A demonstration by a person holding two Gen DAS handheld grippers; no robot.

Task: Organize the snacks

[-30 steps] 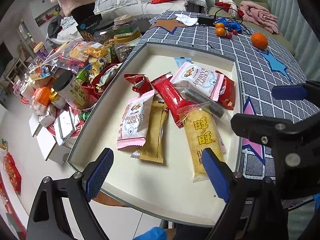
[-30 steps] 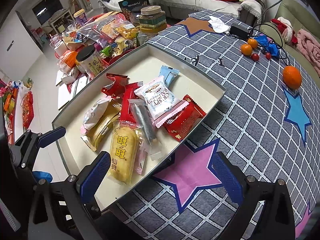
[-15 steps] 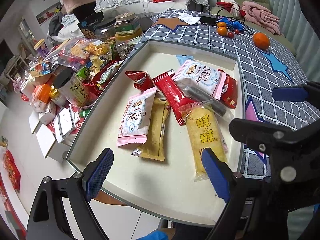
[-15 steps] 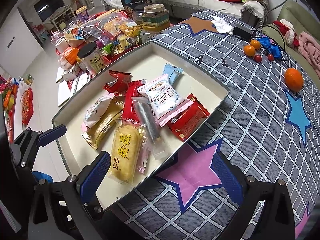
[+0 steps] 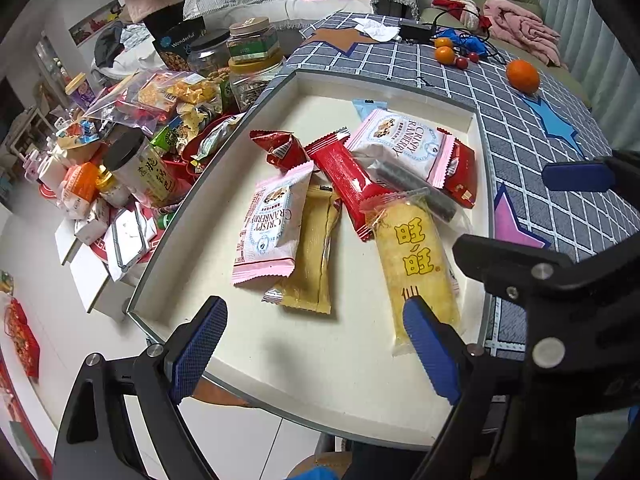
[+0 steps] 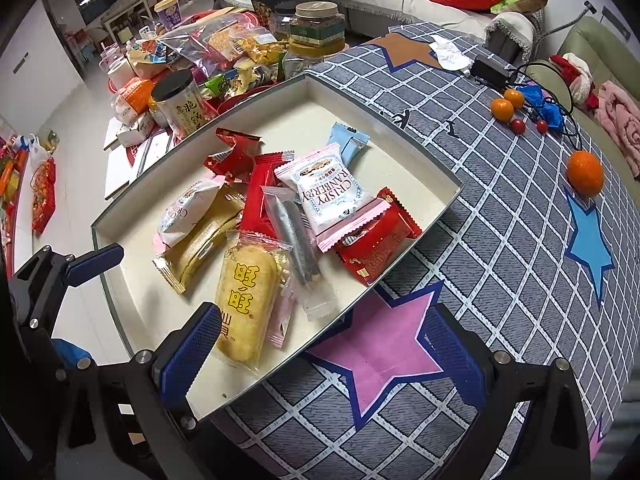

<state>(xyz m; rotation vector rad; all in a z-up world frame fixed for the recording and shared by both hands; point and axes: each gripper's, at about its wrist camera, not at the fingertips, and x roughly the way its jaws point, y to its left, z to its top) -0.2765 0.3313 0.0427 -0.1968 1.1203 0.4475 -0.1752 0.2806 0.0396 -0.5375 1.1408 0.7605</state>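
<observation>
Little is changing over the grey checked tablecloth with coloured stars point(image 5: 532, 140). Compared with a second ago, the large cream rectangular tray with the grey rim point(image 5: 380, 82) is lying in the same place at the cloth's edge. Every wrapper inside it is lying as it was, so by the look of it the sorting of the snacks is not yet starting. Only the right wrist view is shifting, rolling slightly so that the tray is sitting a touch more centrally. In the tray's middle the heap is waiting untouched. The long yellow rice-cracker packet point(image 5: 416, 264) is lying nearest the tray's near right corner. The gold foil packet point(image 5: 312, 248) and a pink-edged white cranberry packet point(image 5: 272, 224) are lying side by side left of centre. A second pink-edged white cranberry packet point(image 5: 404, 144) is resting on the flat red packet point(image 5: 464, 172) toward the far right wall. The long red packet point(image 5: 348, 184), the grey stick in clear wrap point(image 5: 416, 192), the crumpled red wrapper point(image 5: 280, 148) and the small pale-blue packet point(image 5: 368, 105) are filling in between. The left gripper point(image 5: 316, 340) is hovering above the tray's near edge, tilted steeply down, jaws spread wide and gripping nothing. The right gripper point(image 6: 320, 352) is hanging over the tray's near right corner, likewise spread and empty.
</observation>
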